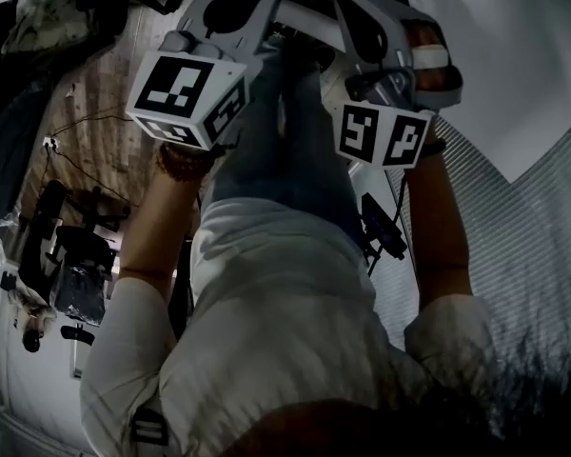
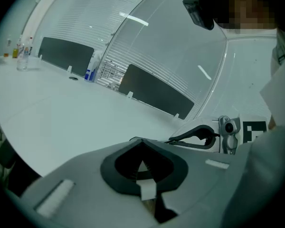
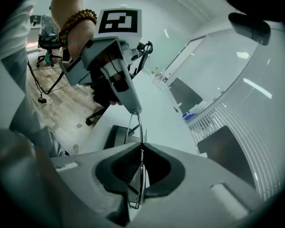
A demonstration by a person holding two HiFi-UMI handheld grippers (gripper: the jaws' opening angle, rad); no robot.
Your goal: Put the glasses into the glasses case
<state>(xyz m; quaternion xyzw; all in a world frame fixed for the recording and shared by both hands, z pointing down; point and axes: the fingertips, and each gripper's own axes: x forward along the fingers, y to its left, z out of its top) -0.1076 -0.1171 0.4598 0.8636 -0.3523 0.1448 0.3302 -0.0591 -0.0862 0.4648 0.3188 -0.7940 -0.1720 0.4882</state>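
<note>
The thin wire-framed glasses [image 3: 140,127] hang in the air between both grippers. In the right gripper view my right gripper [image 3: 142,147] is shut on the frame, whose wire runs down between the dark pads. From above, the left gripper [image 3: 135,109] pinches the top of the same frame with its jaws closed. The dark glasses case [image 3: 115,137] lies open on the white table [image 3: 156,99] below the glasses. In the left gripper view the left gripper [image 2: 141,141] shows closed jaws, with the right gripper's body just beyond. In the head view both marker cubes [image 1: 186,89] [image 1: 381,133] are held up close together.
A black office chair [image 3: 46,56] and cables stand on the wooden floor beside the table. Bottles [image 2: 22,56] and dark partition panels [image 2: 66,53] sit at the table's far side, with a glass wall behind. The person's own body fills the head view.
</note>
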